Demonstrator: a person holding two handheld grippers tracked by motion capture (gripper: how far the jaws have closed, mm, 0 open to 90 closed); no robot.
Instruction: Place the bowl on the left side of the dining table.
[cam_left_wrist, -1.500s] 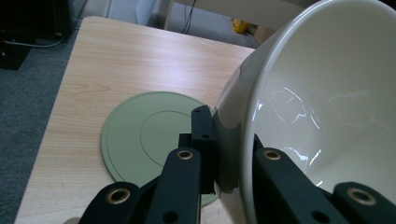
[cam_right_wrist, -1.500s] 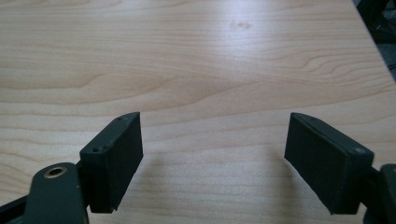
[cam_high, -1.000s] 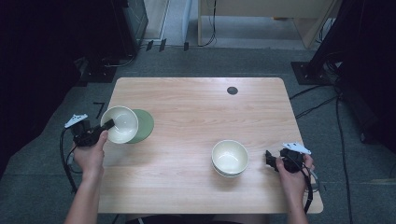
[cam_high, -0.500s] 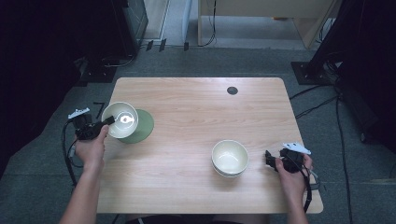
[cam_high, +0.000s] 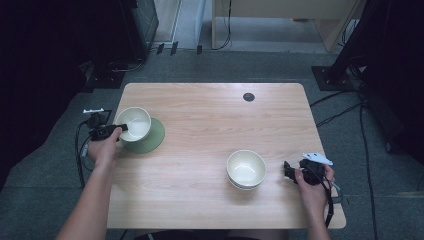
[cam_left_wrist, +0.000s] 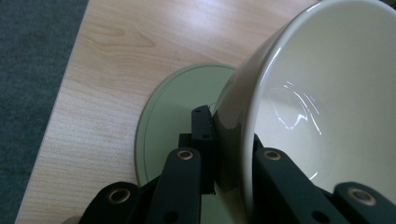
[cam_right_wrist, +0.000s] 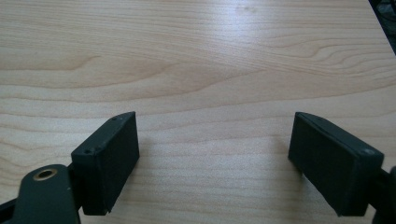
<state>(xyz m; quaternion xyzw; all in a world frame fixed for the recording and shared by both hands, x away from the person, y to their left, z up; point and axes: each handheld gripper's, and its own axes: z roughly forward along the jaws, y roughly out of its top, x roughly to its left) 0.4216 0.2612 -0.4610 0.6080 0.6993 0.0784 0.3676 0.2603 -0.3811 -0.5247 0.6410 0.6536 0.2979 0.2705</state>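
A cream bowl (cam_high: 134, 123) hangs over a flat green plate (cam_high: 153, 139) at the table's left side. My left gripper (cam_high: 122, 127) is shut on the bowl's near rim. In the left gripper view the bowl (cam_left_wrist: 327, 107) tilts, with one jaw outside its wall and one inside, and the green plate (cam_left_wrist: 177, 112) lies below. A second cream bowl (cam_high: 246, 169), stacked on another, stands right of centre. My right gripper (cam_high: 287, 170) rests low at the right, beside that stack and apart from it. Its jaws are spread wide over bare wood in the right gripper view (cam_right_wrist: 212, 158).
A small dark round hole (cam_high: 248, 96) sits near the wooden table's far edge (cam_high: 215, 85). Grey carpet surrounds the table, with cables (cam_high: 340, 115) on the floor at the right and dark equipment at the back left.
My left gripper has carried the bowl up and toward the table's left edge, tilting it over the green plate. My right gripper has stayed put.
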